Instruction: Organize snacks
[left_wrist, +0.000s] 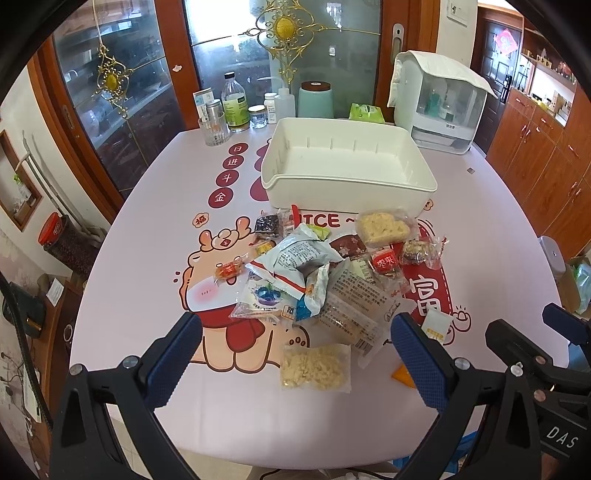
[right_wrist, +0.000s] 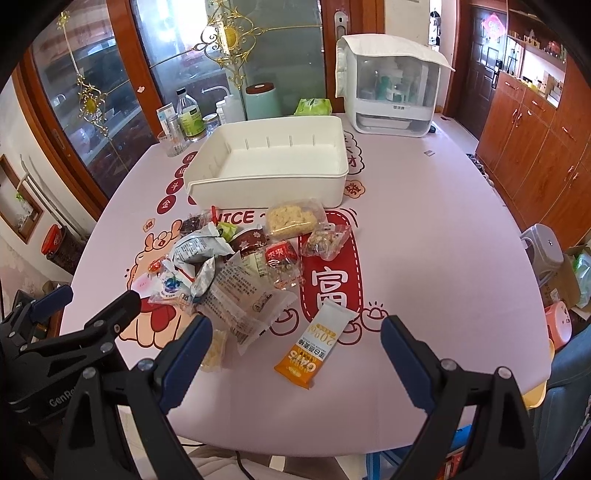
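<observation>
Both your left tongs (left_wrist: 295, 354) and right tongs (right_wrist: 295, 354) gape wide, empty. The snack pile (left_wrist: 325, 273) lies mid-desk, before the empty white bin (left_wrist: 347, 184). Take the loose oats bar (right_wrist: 319, 343) first, gripping across its width.

Left tool (left_wrist: 295, 354) and right tool (right_wrist: 295, 350) hover side by side, both with jaws spread wide, holding nothing.

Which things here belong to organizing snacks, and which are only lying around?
For the job: snack pile, oat bar, white bin, still empty.

Only lying around: bottles and jars, drinking glass, green canister, white appliance.
</observation>
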